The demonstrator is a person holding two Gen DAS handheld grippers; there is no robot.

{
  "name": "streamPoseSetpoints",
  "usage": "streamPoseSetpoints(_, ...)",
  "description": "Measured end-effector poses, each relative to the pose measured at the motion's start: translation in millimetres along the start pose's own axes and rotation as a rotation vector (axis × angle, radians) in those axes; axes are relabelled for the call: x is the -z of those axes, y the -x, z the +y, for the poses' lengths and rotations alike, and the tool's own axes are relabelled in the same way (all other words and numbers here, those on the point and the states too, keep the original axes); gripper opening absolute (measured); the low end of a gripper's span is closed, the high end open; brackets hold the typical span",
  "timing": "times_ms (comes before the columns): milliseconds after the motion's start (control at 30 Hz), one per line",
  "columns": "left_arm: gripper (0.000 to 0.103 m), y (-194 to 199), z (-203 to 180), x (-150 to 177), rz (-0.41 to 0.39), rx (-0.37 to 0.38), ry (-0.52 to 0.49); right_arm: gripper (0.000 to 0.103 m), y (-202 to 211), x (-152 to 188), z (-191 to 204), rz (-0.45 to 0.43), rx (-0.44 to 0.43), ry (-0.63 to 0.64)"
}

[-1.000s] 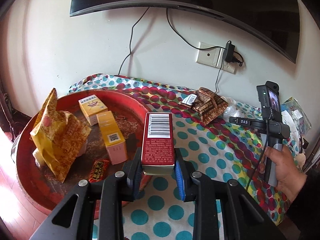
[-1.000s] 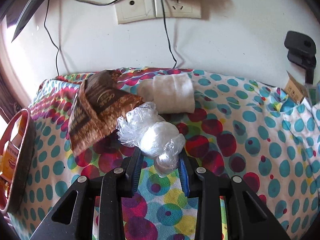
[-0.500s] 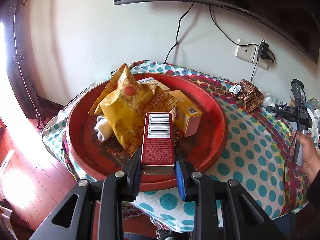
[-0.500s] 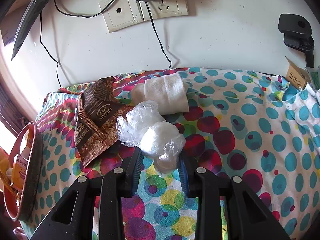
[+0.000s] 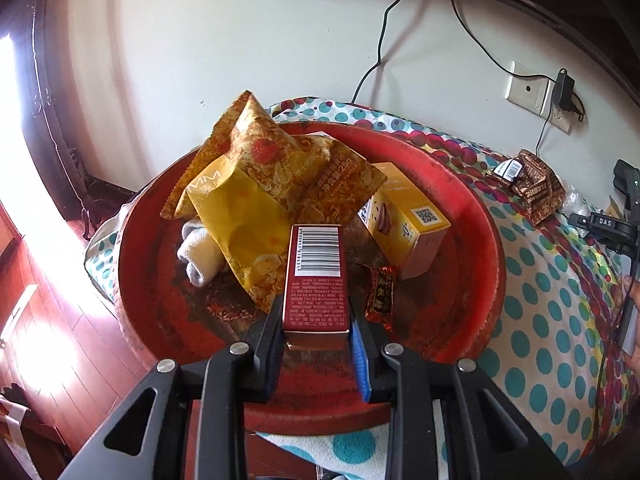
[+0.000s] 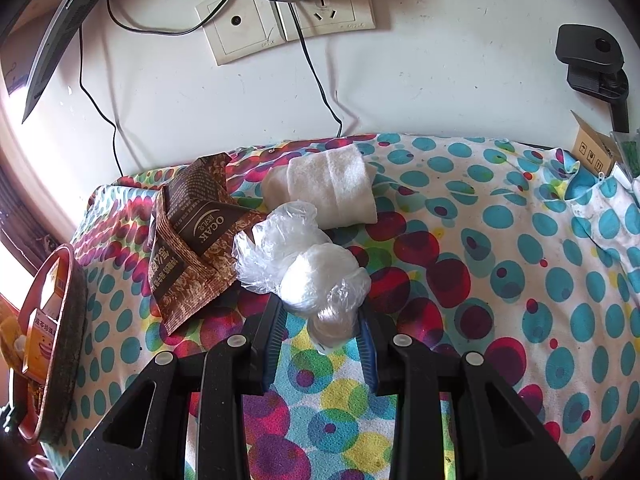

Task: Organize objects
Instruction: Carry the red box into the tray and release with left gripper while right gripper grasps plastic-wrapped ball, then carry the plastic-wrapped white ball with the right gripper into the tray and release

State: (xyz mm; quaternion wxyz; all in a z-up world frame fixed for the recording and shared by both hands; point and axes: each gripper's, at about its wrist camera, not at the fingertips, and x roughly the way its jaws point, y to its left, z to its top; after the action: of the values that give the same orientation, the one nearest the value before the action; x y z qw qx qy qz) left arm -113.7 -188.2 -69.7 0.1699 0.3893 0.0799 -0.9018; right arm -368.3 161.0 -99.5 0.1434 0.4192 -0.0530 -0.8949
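Observation:
My left gripper is shut on a red box with a barcode, held above the near part of a round red tray. In the tray lie a yellow snack bag, a yellow box, a white rolled cloth and a small red sachet. My right gripper is shut on a clear plastic-wrapped white bundle over the dotted tablecloth. A brown snack packet lies just left of it, and a white rolled towel lies behind it.
The tray's edge shows at the far left of the right wrist view. Wall sockets with hanging cables sit above the table. A cardboard box stands at the far right. A person's hand holds the other gripper's handle.
My left gripper has carried the red box leftward from over the tablecloth to above the red tray, which now fills the view. The right gripper keeps its bundle in the same place.

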Motion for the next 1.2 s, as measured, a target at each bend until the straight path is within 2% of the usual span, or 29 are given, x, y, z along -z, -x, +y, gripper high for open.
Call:
streamPoseSetpoints(133,0.029,-14.2,-7.3,-9.1,-0.007,-0.044,-0.008,0.031,0.0,-0.2,0.1,-0.001,0.0,0.001)
streamPoseSetpoints(400,0.031,-34.9,-15.9,-11.7,0.023,-0.067,-0.002,0.031,15.9,3.3,0.4,-0.049,0.056,0.009)
streamPoseSetpoints(433,0.036,-35.2,-15.6,-11.4,0.024,-0.063,0.003,0.031,22.4,3.5,-0.1,-0.061,0.061,0.002)
streamPoseSetpoints(500,0.058,-33.1,-14.6,-10.9,0.015,-0.06,0.013,0.031,38.6,2.6,0.5,-0.089,0.062,-0.008)
streamPoseSetpoints(533,0.073,-30.9,-14.0,-10.4,0.006,-0.059,0.014,0.031,48.5,1.9,3.0,-0.107,0.063,-0.005)
streamPoseSetpoints(567,0.084,-27.9,-13.5,-9.5,-0.006,-0.044,0.015,0.031,57.5,1.2,6.7,-0.124,0.069,0.004)
streamPoseSetpoints(667,0.085,-19.5,-14.8,-6.3,-0.012,-0.007,0.016,0.031,82.6,0.2,20.8,-0.167,0.067,0.035)
streamPoseSetpoints(800,0.085,0.4,-15.7,0.7,-0.05,0.011,0.02,0.031,100.5,10.6,55.8,-0.175,0.027,0.098)
streamPoseSetpoints(1033,0.085,42.7,14.7,15.2,-0.099,0.041,0.104,0.031,100.1,53.5,162.2,-0.138,-0.087,0.284)
streamPoseSetpoints(1200,0.085,80.8,51.1,18.0,-0.171,0.021,0.175,0.031,88.1,93.4,233.8,-0.084,-0.164,0.39)
